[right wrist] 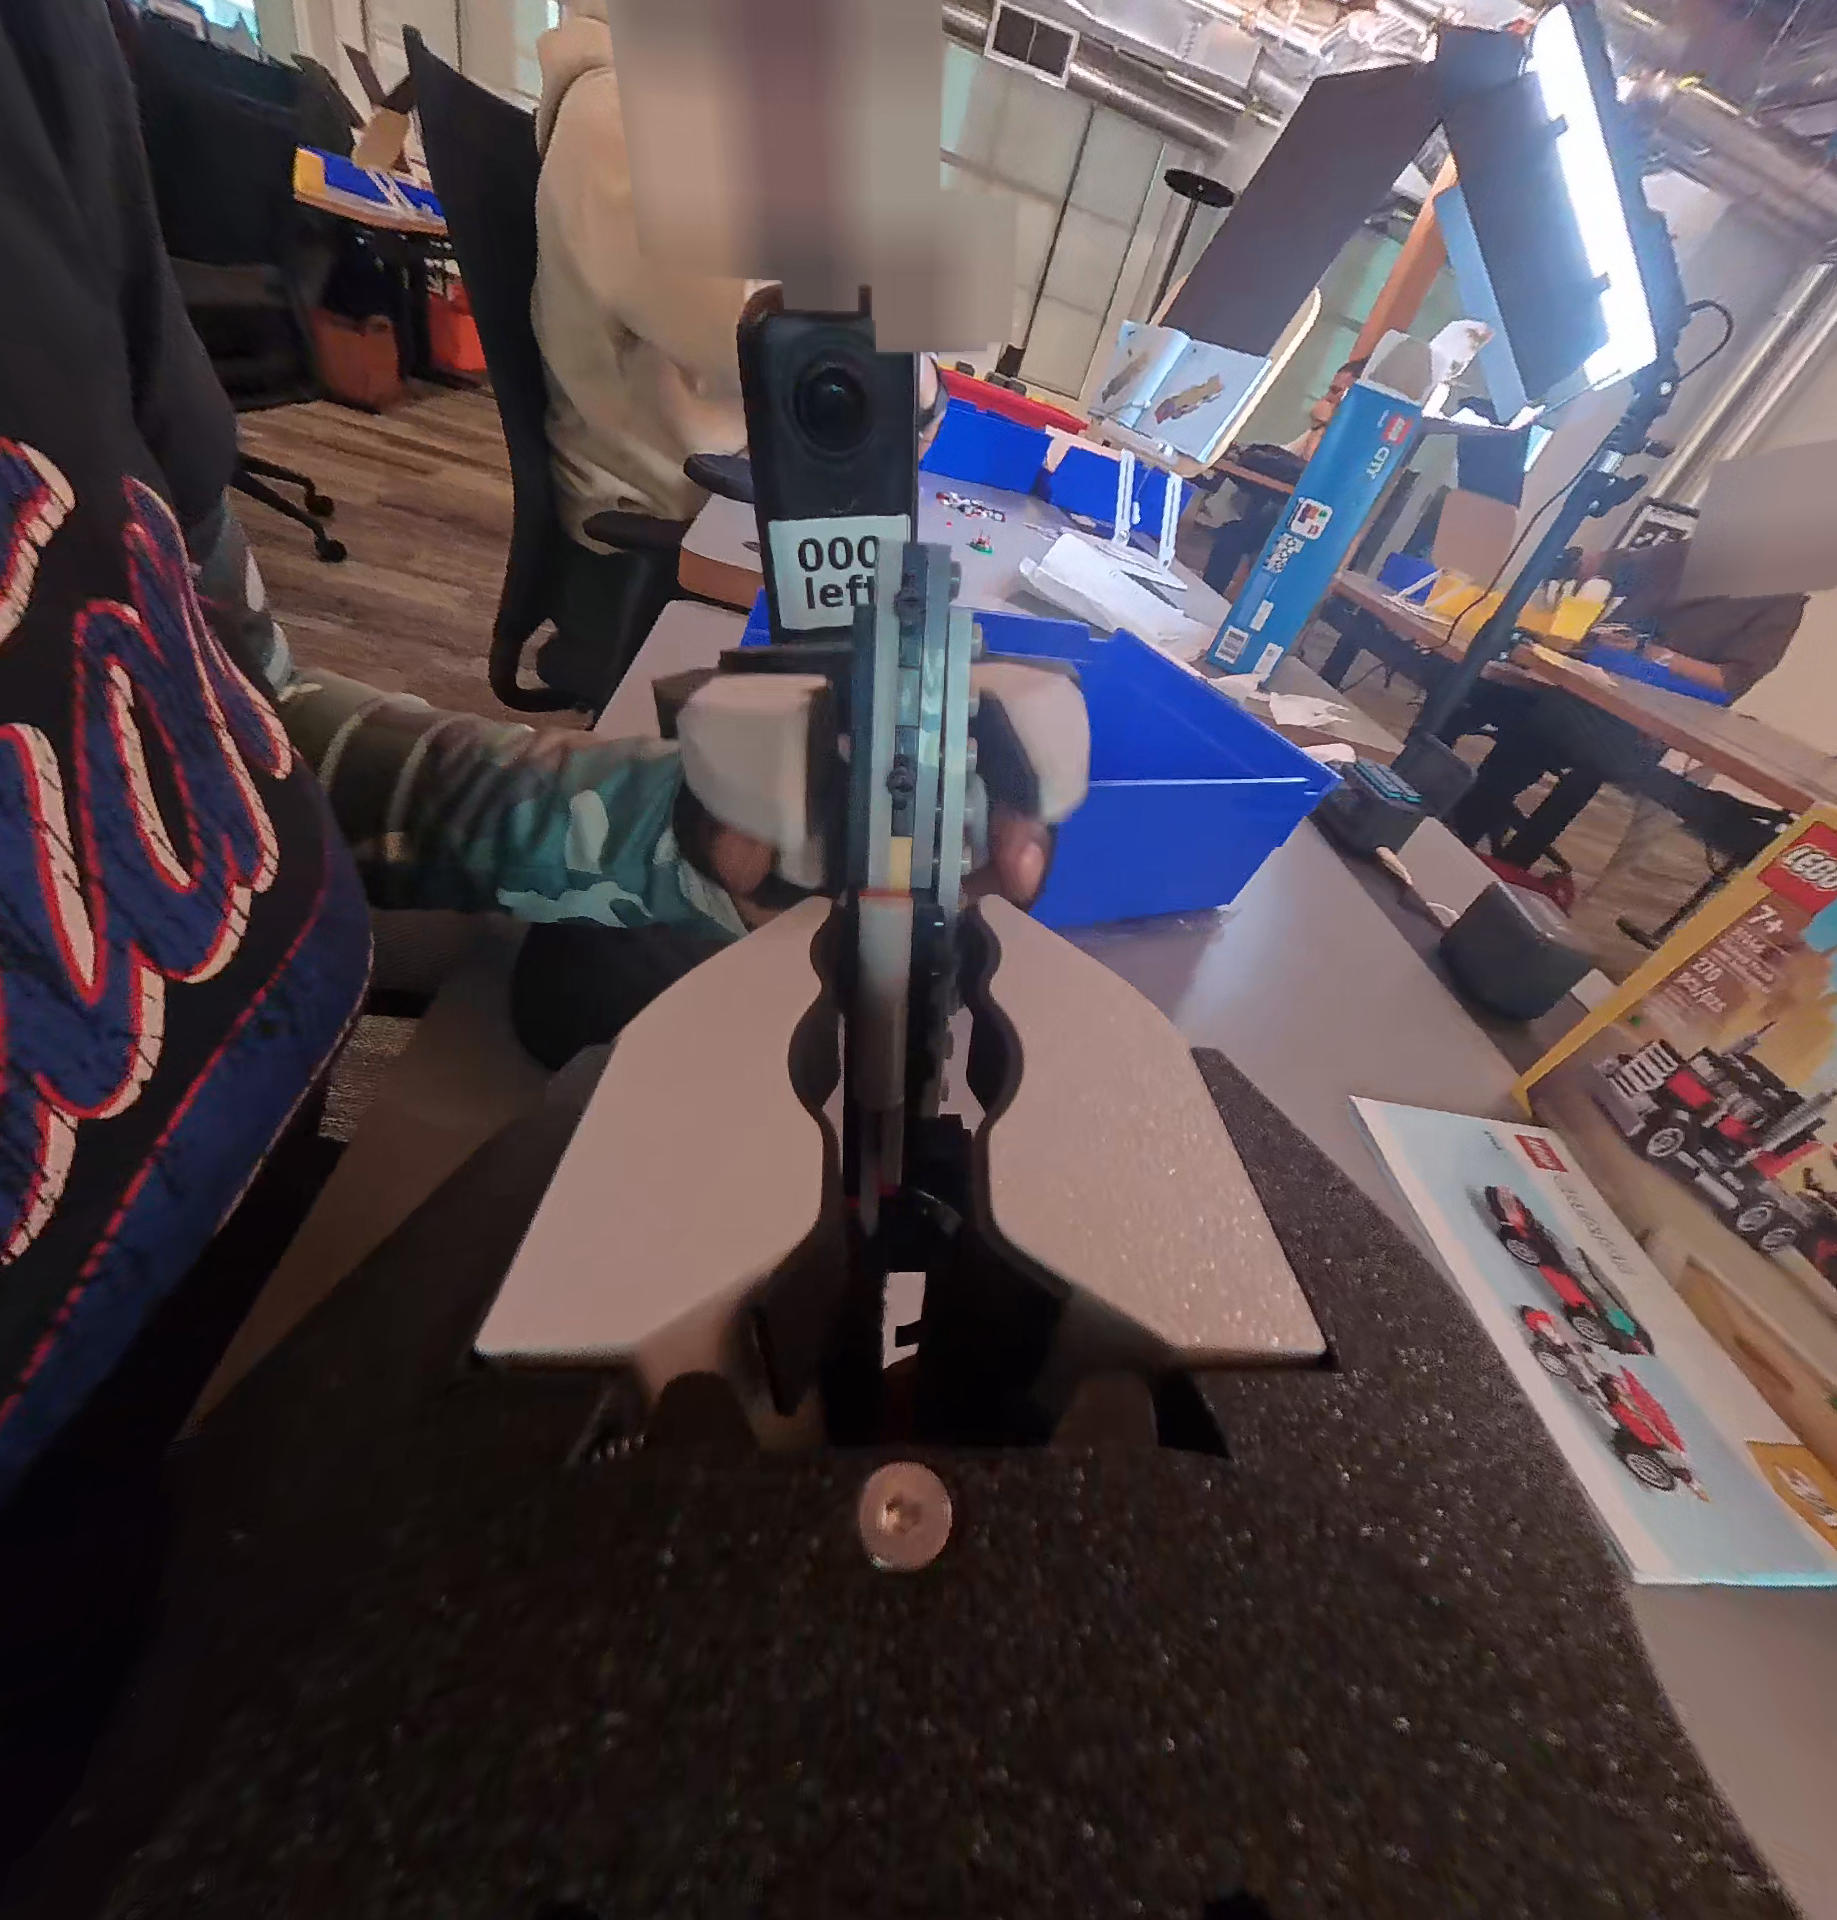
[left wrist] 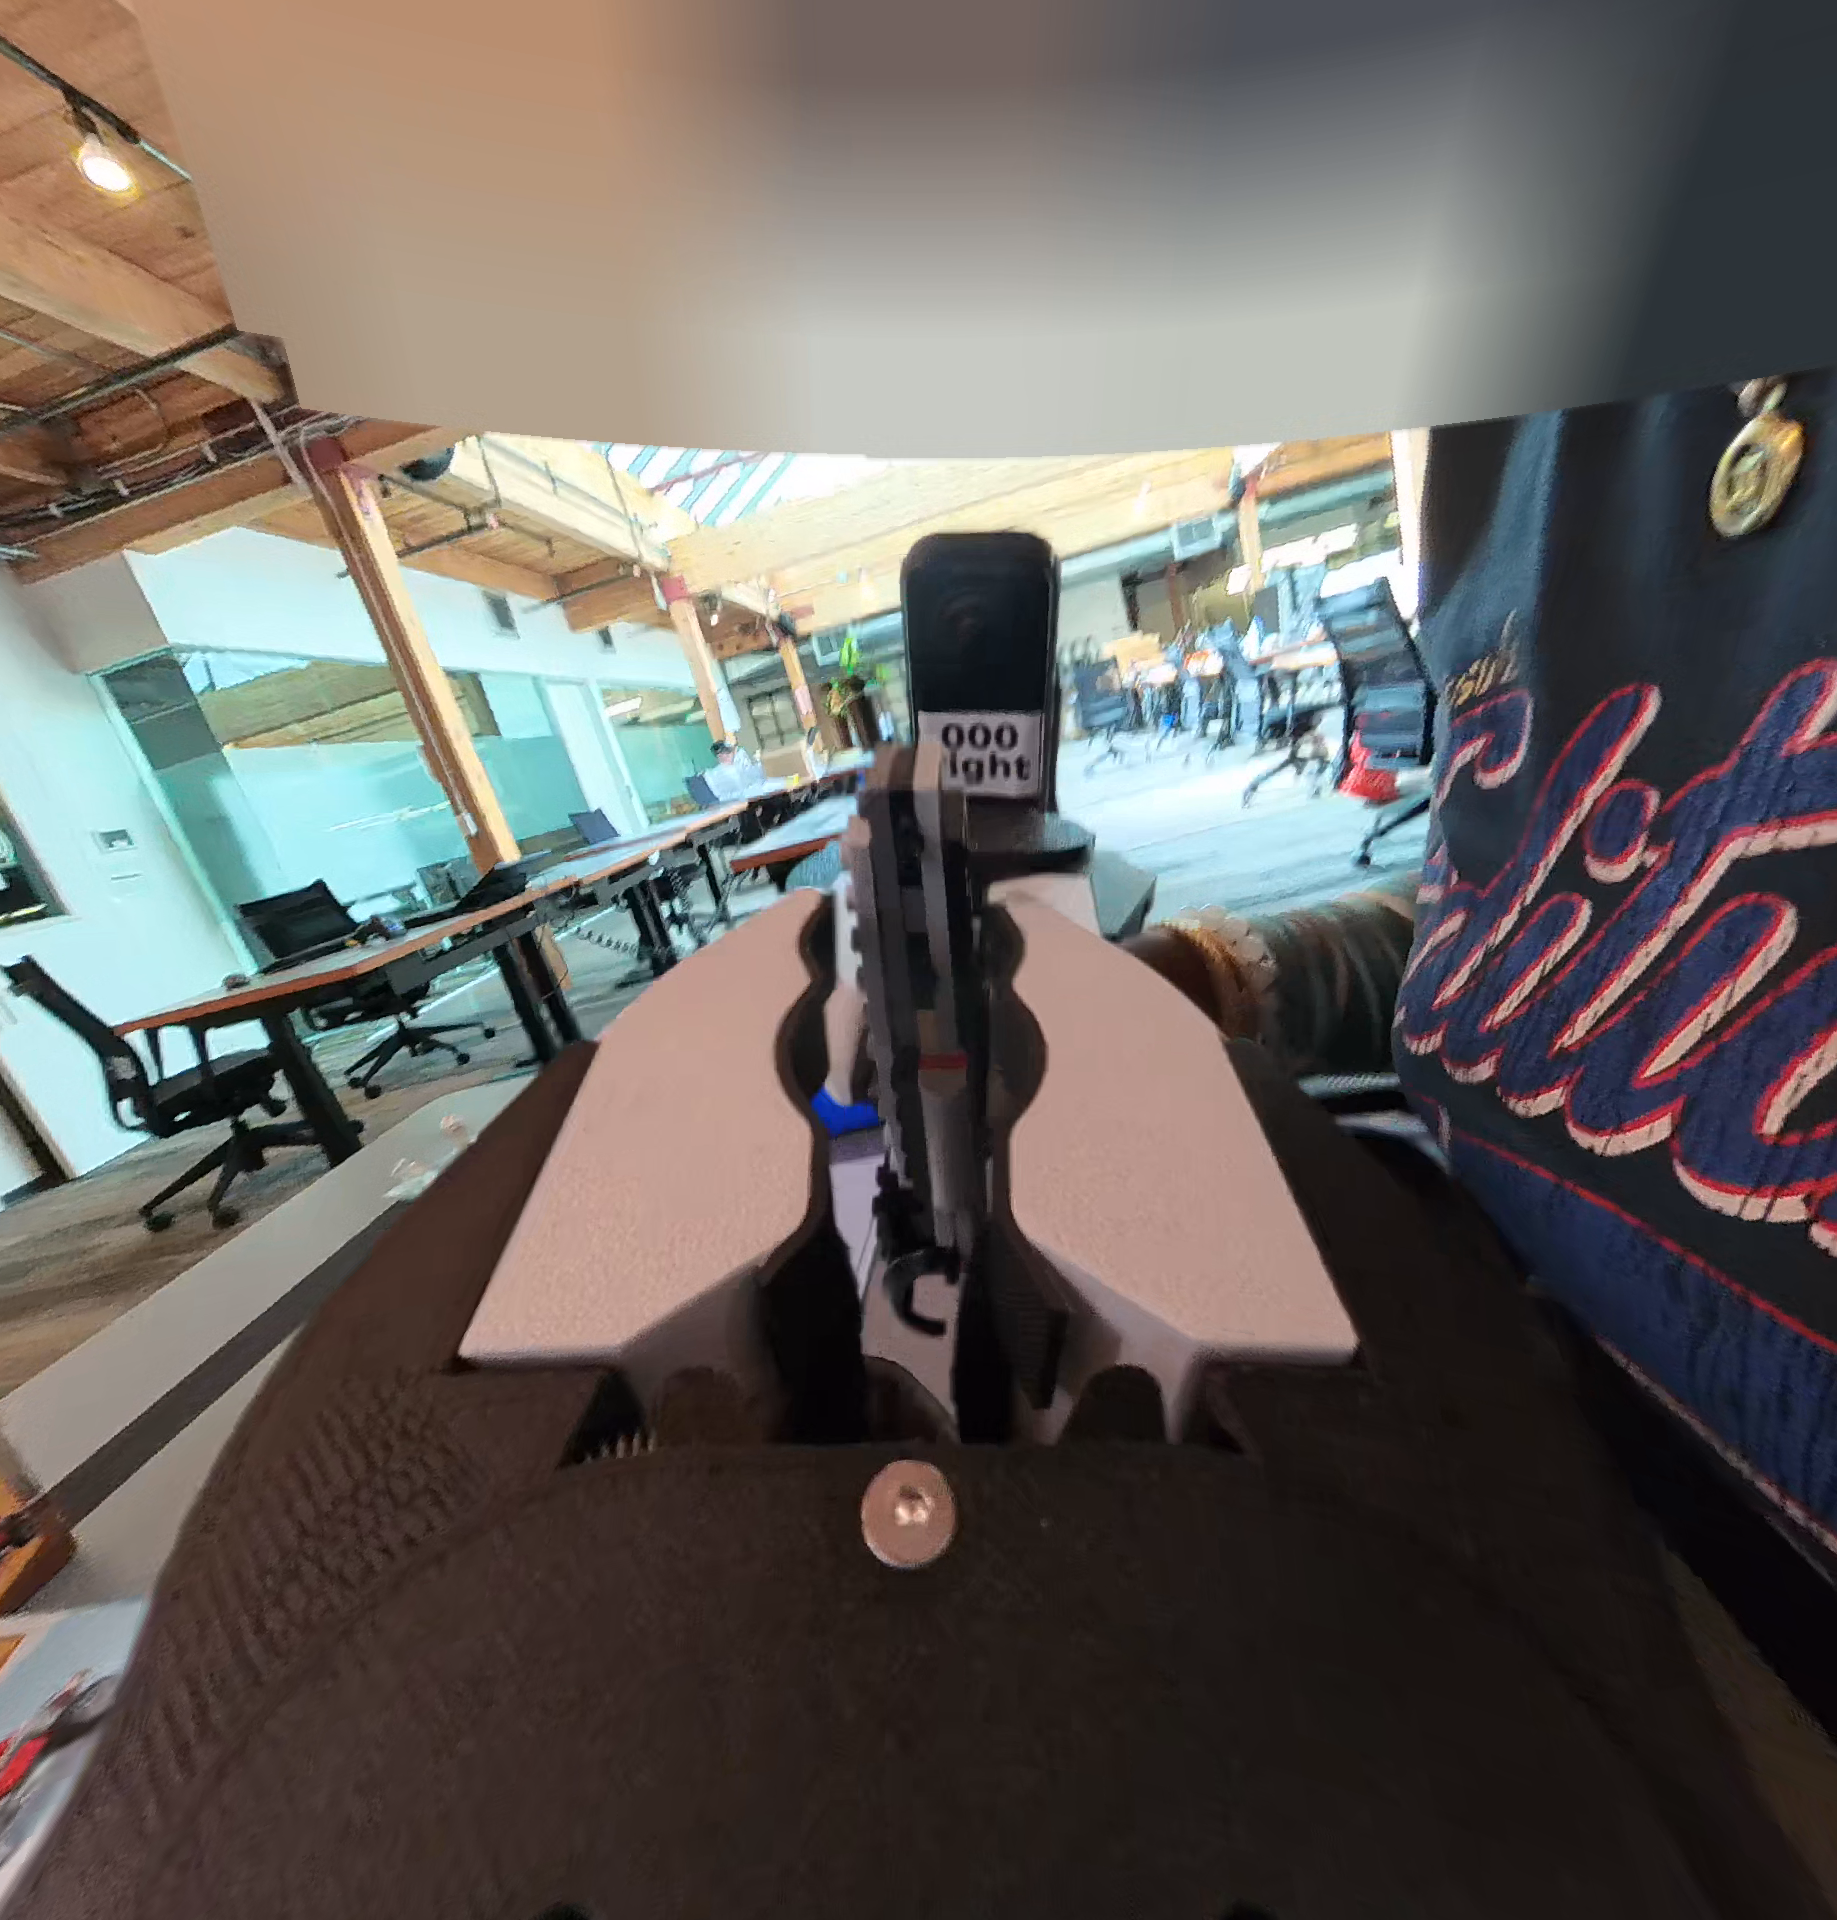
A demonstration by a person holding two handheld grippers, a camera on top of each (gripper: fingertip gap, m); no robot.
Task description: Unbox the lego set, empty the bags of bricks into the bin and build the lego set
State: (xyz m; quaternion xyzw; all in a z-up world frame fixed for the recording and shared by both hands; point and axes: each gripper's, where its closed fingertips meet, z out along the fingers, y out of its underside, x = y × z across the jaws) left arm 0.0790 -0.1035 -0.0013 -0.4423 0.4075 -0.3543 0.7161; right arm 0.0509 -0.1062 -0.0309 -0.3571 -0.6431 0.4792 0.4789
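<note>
We hold one long grey lego assembly (right wrist: 919, 790) edge-on between both tools, raised above the surface (right wrist: 1298, 966). The right claw (right wrist: 898, 997) is closed tight on its near end, and the left claw (left wrist: 909, 997) is closed on the opposite end, so the two face each other. To do this step well, we judge both grips should stay square to the plates and any pressing should run straight along the studs, since a twist could split the thin stack.

The grey surface carries a blue bin (right wrist: 1153, 769) far behind the build, the lego box (right wrist: 1724, 1049) at right, and the instruction booklet (right wrist: 1579, 1340) nearer. Around us, an open office has desks, black chairs (left wrist: 181, 1070), wooden beams and a bright light panel (right wrist: 1589, 208).
</note>
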